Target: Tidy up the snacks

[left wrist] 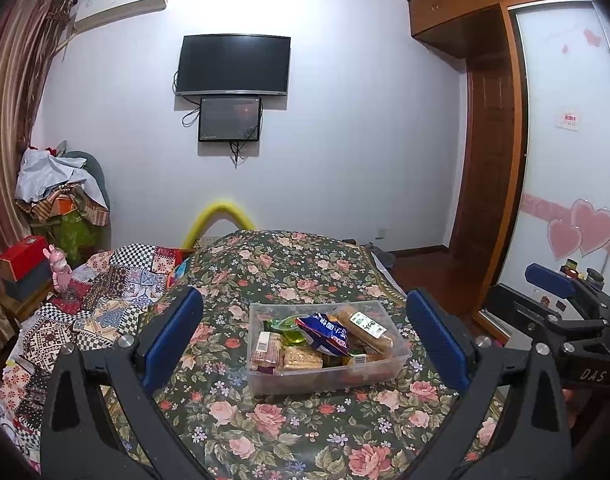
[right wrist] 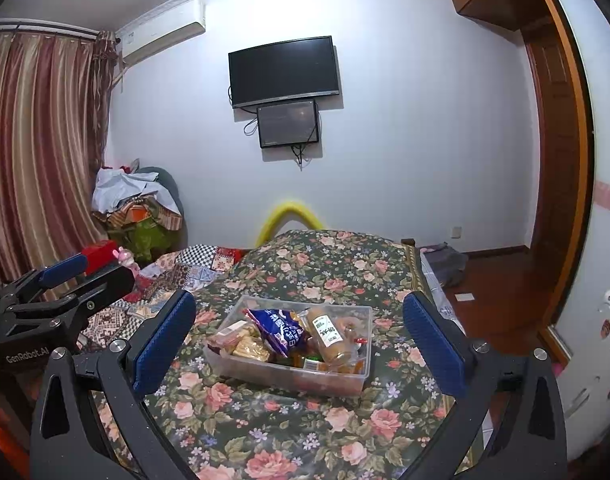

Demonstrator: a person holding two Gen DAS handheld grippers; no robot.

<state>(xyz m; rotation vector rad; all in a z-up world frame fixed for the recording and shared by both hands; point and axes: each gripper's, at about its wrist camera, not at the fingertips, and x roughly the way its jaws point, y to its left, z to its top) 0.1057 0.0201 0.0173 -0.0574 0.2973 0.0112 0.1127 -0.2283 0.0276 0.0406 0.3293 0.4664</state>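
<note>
A clear plastic bin [left wrist: 397,360] [right wrist: 357,380] stands on a dark floral cloth. Inside lie several snacks: a blue bag [left wrist: 325,332] [right wrist: 279,326], a long biscuit roll with a white label [left wrist: 365,326] [right wrist: 329,338], tan biscuit packs [left wrist: 301,356] [right wrist: 249,346] and a green wrapper [left wrist: 283,324]. My left gripper [left wrist: 305,344] hangs open in front of the bin, its blue pads [left wrist: 173,340] wide apart, nothing between them. My right gripper [right wrist: 299,344] is also open and empty, a little short of the bin. Each gripper shows at the edge of the other's view.
The floral cloth [left wrist: 289,420] [right wrist: 285,416] covers a raised surface with a patchwork quilt [left wrist: 105,292] to the left. A yellow foam arch [left wrist: 221,216] stands behind. A pile of clothes [left wrist: 61,188], a red box [left wrist: 23,258] and a pink toy [left wrist: 59,270] sit left; wardrobe [left wrist: 565,140] right.
</note>
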